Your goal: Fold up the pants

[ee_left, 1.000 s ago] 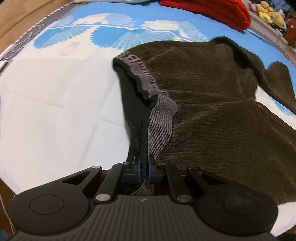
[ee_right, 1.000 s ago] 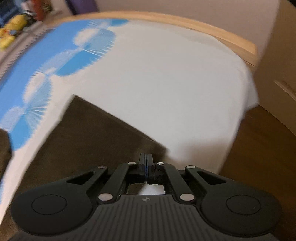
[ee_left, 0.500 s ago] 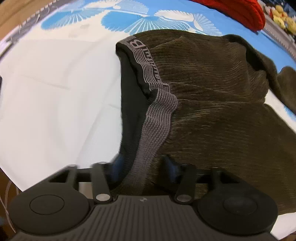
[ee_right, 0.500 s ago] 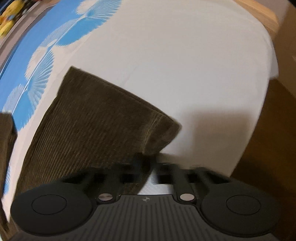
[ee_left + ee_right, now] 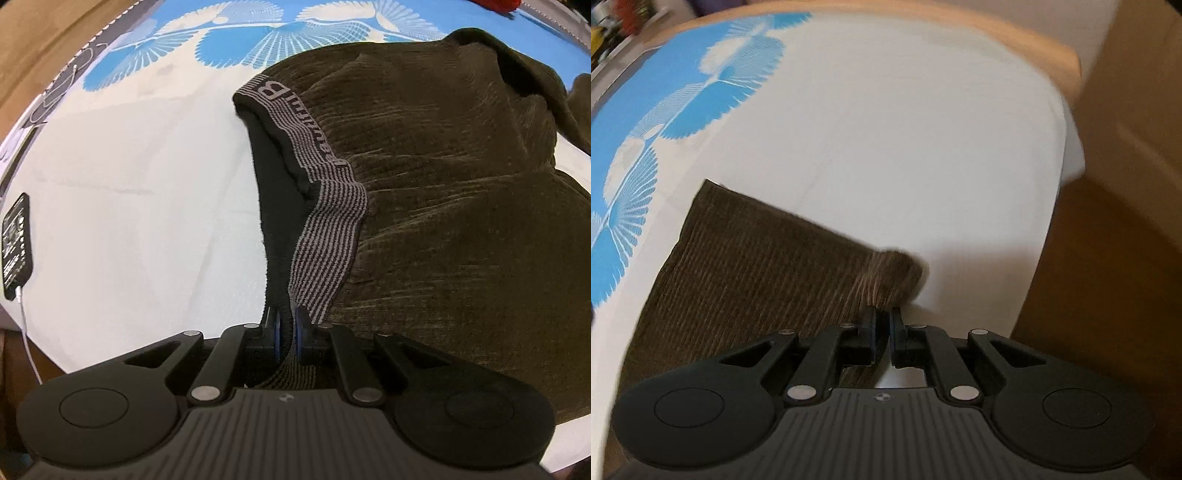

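Observation:
Dark olive corduroy pants lie spread on the bed, with a grey striped waistband turned up toward me. My left gripper is shut on the waistband's near end and lifts it slightly. In the right wrist view a pant leg lies flat, its hem corner bunched just ahead of the fingers. My right gripper is shut on that hem corner with a narrow gap between the pads.
The bed sheet is white with a blue fan pattern. A black phone on a white cable lies at the sheet's left edge. A wooden bed frame and brown floor border the right side.
Both grippers opened half a second ago and have closed again, the left on the waistband, the right on the hem corner. The hem corner has bunched up.

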A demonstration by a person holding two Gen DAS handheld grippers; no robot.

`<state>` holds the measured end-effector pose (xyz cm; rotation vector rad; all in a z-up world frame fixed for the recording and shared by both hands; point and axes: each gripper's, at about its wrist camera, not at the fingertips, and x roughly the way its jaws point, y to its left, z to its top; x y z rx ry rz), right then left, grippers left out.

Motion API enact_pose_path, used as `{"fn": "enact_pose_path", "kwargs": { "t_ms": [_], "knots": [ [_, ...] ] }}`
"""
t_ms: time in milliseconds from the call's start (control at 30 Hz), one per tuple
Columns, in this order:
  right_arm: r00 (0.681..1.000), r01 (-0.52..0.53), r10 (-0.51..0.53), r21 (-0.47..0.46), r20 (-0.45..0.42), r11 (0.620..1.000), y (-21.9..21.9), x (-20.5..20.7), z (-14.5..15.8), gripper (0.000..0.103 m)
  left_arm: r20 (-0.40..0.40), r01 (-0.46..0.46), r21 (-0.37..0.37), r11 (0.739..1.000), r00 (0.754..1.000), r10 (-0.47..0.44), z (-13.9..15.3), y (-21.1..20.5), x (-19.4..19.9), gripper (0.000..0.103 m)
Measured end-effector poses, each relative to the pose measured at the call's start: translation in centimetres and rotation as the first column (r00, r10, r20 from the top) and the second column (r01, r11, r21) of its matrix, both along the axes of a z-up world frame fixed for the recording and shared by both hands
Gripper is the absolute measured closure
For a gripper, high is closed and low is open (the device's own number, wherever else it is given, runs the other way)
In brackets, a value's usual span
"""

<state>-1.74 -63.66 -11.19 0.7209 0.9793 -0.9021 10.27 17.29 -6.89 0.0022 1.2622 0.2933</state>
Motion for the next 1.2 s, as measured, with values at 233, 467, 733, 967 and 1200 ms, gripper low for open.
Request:
{"fn": "enact_pose_path", "kwargs": {
  "t_ms": [233,467,733,967,1200],
  "knots": [
    [0.997,0.040,-0.020,-0.258,0.079,0.965,0.2,0.1,3.6,0.095,0.085,-0.028,0.081,0.996,0.996,0.021,3.2,-1.3,0.3,0.080],
    [0.894,-0.219,0.316,-0.306,0.317,0.927,4.9,4.5,6.5,0.095,0.272,0.017,0.120,0.993,0.961,-0.050,8.3,-5.2,0.7,0.075],
    [0.794,-0.388,0.421,-0.169,0.438,0.906,9.2,10.8,7.4,0.096,0.358,0.157,0.024,0.987,0.921,-0.155,10.5,-12.9,7.0,0.095],
    [0.754,-0.432,0.357,0.007,0.552,0.902,13.6,14.3,6.4,0.095,0.437,0.293,-0.108,0.950,0.872,-0.219,10.3,-22.4,16.3,0.094],
    [0.779,-0.461,0.322,0.143,0.538,0.876,15.6,19.7,2.7,0.095,0.292,0.298,-0.205,0.932,0.928,-0.233,3.1,-25.9,22.8,0.088]
  ]
}}
